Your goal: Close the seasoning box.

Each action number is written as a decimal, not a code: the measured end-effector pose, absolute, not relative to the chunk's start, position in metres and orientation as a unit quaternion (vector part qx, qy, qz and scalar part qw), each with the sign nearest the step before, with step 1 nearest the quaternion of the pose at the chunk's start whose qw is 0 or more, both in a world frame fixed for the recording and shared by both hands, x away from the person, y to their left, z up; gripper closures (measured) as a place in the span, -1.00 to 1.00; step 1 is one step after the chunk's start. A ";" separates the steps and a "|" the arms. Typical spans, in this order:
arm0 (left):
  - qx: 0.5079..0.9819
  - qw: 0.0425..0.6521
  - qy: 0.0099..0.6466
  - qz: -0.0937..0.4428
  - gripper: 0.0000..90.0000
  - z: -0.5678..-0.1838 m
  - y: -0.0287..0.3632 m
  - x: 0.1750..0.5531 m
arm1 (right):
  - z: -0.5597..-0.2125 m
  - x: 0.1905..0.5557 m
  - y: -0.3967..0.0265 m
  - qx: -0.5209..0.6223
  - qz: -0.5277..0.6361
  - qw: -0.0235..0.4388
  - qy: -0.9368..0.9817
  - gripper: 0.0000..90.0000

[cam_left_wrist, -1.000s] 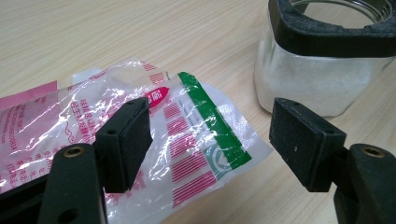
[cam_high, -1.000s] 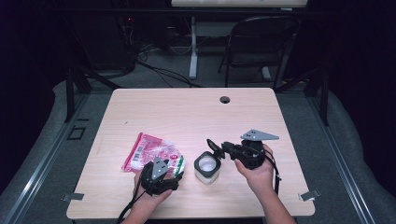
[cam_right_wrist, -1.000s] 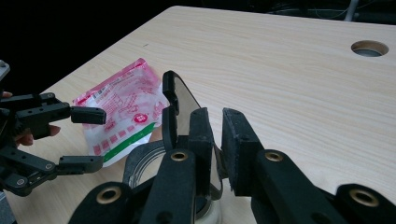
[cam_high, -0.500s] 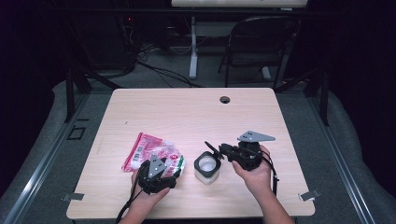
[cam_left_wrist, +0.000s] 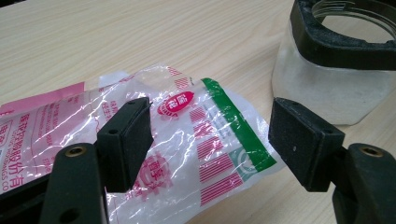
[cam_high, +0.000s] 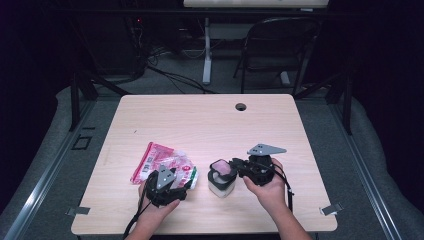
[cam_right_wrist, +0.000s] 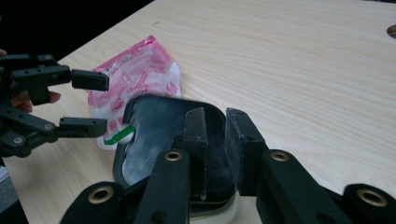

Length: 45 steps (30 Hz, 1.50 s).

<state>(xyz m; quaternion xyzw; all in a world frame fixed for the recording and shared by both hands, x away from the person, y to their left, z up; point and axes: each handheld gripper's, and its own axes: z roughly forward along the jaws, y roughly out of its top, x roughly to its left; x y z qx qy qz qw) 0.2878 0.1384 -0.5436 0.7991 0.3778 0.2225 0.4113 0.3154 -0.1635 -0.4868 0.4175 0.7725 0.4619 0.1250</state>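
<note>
Right claw (cam_high: 239,166) at the rim of the jar (cam_high: 221,179), jaws narrowly parted and just been opening, one pad inside the black collar and one outside it, not clearly pressing on the rim (cam_right_wrist: 163,135). Seen along that claw: jar directly below and ahead of the pads, frosted and pale under the dark collar. Left claw (cam_left_wrist: 210,140) wide open, holding nothing, hovering low over the near end of the packet (cam_left_wrist: 187,140). Clear crinkled plastic with pink and red print and a green stripe, flat on the worktop (cam_high: 210,125), spreading ahead of and beneath that claw's two pads. Jar just beyond the left claw's right pad, near the packet's green edge, whether touching it cannot be told. Both claws close together, the jar between them, each held in a hand (cam_high: 267,187) at the near edge of the worktop.
</note>
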 end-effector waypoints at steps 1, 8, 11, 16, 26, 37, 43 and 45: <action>0.799 0.411 0.378 0.223 -0.33 -0.543 0.139 0.288 | -0.487 0.315 -0.163 0.417 0.459 0.122 0.775 0.72; 0.797 0.410 0.383 0.223 -0.32 -0.543 0.142 0.289 | -0.489 0.315 -0.160 0.413 0.461 0.123 0.776 0.69; 0.797 0.410 0.384 0.223 -0.32 -0.543 0.143 0.290 | -0.489 0.315 -0.161 0.411 0.459 0.122 0.778 0.67; 0.796 0.409 0.386 0.224 -0.32 -0.543 0.144 0.290 | -0.488 0.314 -0.160 0.410 0.460 0.121 0.778 0.63; 0.789 0.413 0.395 0.224 -0.32 -0.541 0.149 0.292 | -0.486 0.314 -0.161 0.410 0.468 0.120 0.774 0.45; 0.785 0.416 0.403 0.221 -0.30 -0.539 0.154 0.294 | -0.482 0.315 -0.164 0.408 0.461 0.117 0.779 0.19; 0.775 0.421 0.414 0.223 -0.29 -0.535 0.162 0.296 | -0.477 0.317 -0.173 0.411 0.464 0.130 0.774 0.10; 0.772 0.423 0.420 0.223 -0.28 -0.534 0.166 0.297 | -0.476 0.318 -0.177 0.416 0.463 0.133 0.771 0.09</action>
